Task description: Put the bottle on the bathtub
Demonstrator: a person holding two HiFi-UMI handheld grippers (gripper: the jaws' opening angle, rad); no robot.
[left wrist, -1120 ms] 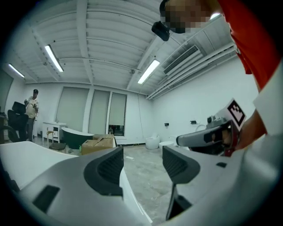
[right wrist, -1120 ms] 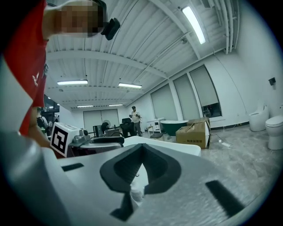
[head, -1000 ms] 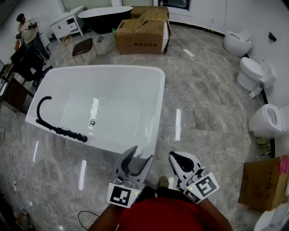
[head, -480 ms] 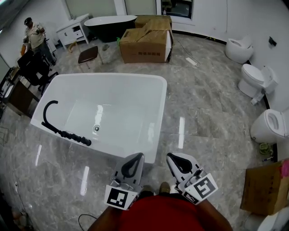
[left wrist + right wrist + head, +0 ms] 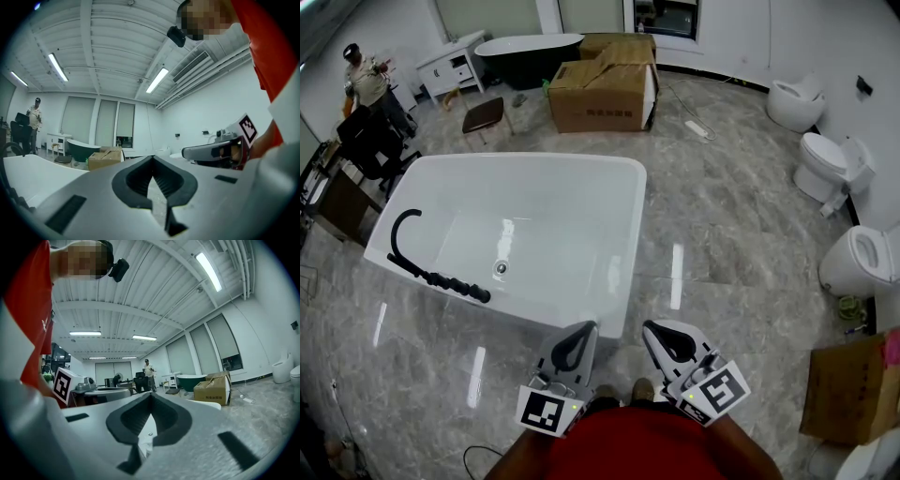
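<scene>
No bottle shows in any view. The white bathtub [image 5: 634, 221] stands on the floor ahead of me, with a black tap and hand shower [image 5: 420, 262] on its left rim. My left gripper [image 5: 580, 332] is held low near the tub's near corner, shut with nothing in it. Beside it, my right gripper [image 5: 657, 332] is also shut and empty. In the left gripper view the jaws meet at the left gripper's [image 5: 152, 161] tip, with the right gripper [image 5: 213, 151] beside it. The right gripper [image 5: 150, 397] view shows closed jaws and the tub's end [image 5: 207, 404].
Cardboard boxes [image 5: 602, 82] and a dark bathtub [image 5: 525, 49] stand at the back. Toilets [image 5: 827, 161] line the right wall, above another box [image 5: 847, 392]. A person [image 5: 366, 79] stands at the far left by a chair [image 5: 375, 141]. A small stool [image 5: 483, 113] is behind the tub.
The left gripper's jaws, apart one second ago, have come together. The head view has tilted up slightly, and both grippers sit a little lower in it.
</scene>
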